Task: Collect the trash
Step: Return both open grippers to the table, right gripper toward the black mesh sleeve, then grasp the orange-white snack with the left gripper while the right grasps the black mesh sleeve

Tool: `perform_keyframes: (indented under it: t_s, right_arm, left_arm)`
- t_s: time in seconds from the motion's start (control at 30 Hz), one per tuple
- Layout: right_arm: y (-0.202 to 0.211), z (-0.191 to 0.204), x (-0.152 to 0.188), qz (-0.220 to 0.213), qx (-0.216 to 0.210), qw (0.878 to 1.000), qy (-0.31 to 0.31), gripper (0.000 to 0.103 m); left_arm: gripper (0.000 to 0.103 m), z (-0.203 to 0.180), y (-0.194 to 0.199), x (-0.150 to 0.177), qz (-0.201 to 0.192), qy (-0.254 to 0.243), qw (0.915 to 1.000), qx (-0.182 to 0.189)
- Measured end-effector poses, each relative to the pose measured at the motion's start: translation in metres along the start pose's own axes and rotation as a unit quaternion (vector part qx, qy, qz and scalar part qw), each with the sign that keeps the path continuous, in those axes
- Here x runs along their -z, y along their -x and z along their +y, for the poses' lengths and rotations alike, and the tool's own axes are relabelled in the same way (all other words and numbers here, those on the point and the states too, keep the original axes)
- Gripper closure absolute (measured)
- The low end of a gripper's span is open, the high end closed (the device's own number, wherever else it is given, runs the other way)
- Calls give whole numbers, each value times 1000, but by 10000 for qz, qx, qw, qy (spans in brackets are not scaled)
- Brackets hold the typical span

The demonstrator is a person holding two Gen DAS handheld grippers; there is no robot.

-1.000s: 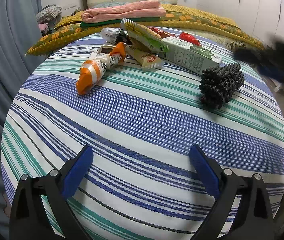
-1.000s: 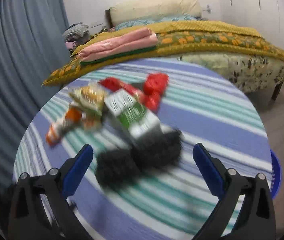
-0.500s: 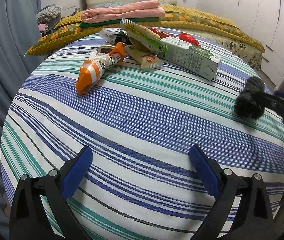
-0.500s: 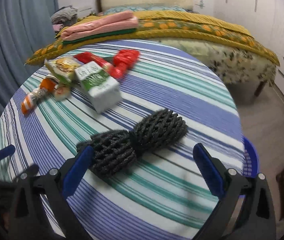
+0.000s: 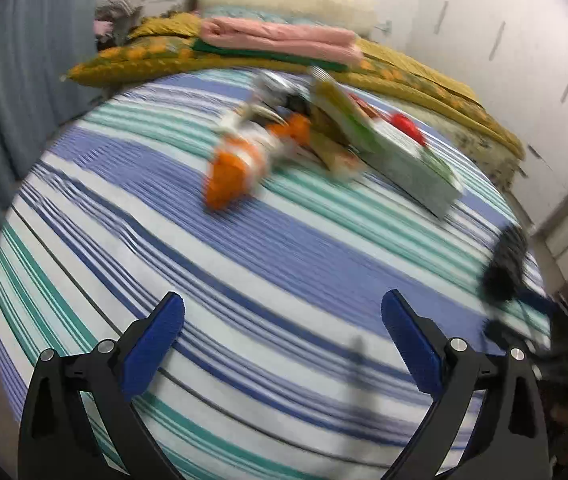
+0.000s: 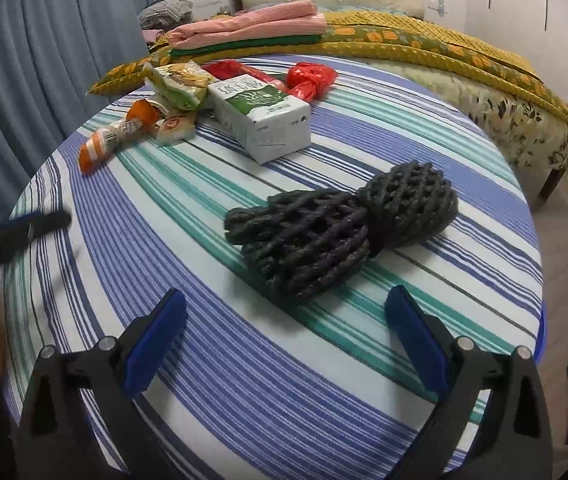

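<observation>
A black foam net bundle (image 6: 340,236) lies on the striped round table (image 6: 244,380), just ahead of my open, empty right gripper (image 6: 282,332). Beyond it lie a green-and-white milk carton (image 6: 260,116), an orange wrapper (image 6: 108,140), a green snack bag (image 6: 180,84) and red plastic (image 6: 308,80). My left gripper (image 5: 282,332) is open and empty over the table's near side. Its view is blurred: the orange wrapper (image 5: 240,168) and carton (image 5: 408,164) lie far ahead, the black net (image 5: 504,268) at the right edge.
A bed with a yellow quilt (image 6: 424,48) and folded pink cloth (image 6: 244,24) stands behind the table. A blue curtain (image 6: 44,60) hangs on the left. A blue basket rim (image 6: 540,332) shows at the table's right edge. White cabinets (image 5: 524,60) line the right wall.
The black net has gone from between the right fingers to lying on the table ahead of them. The left gripper's view has swung and blurred; it stays open.
</observation>
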State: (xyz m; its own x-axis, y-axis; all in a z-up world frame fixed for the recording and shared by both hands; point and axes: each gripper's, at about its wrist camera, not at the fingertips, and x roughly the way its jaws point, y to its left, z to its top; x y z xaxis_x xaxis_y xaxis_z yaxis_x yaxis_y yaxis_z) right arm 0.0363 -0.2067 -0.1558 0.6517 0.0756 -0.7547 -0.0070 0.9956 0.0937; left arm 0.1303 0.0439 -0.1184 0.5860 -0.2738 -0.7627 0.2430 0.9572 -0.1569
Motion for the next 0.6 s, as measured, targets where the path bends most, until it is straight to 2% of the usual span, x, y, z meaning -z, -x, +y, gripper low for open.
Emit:
perform_keyframes:
  t_s: [0.1,0.17,0.33,0.43,0.5,0.53,0.57,0.6]
  right_arm:
    - [-1,1,0,25,32,10000,55,5]
    - [-1,0,0,20,19,10000,47,5]
    - [0,-1,1,-11,-29,10000,14,5]
    - [2,-4,2,-54,-123,9999,-55,5]
    - [3,-6,2,-83,-185,9997,-96,5]
    - [4,-7,2,-101,-224,9996,-123,5]
    - [5,-9,2,-131,-291,9993,-169,5]
    - [6,-13,3,-176,-390,9988,-246,5]
  left_arm:
    - [6,9,-11,-29,-48,-130,9999,-18]
    - [6,9,-24,-50,-30,-419,9991,-54]
    - [6,11,-57,-83,163,-876,9960,-76]
    - [21,9,-66,-88,141,-1010,9948,39]
    - [46,6,-68,-88,159,-1107,9937,32]
    - [54,5,-68,-85,172,-1147,9932,-34]
    - [59,4,-68,-83,200,-1127,9934,-81]
    - [59,5,-65,-80,194,-1045,9942,-136]
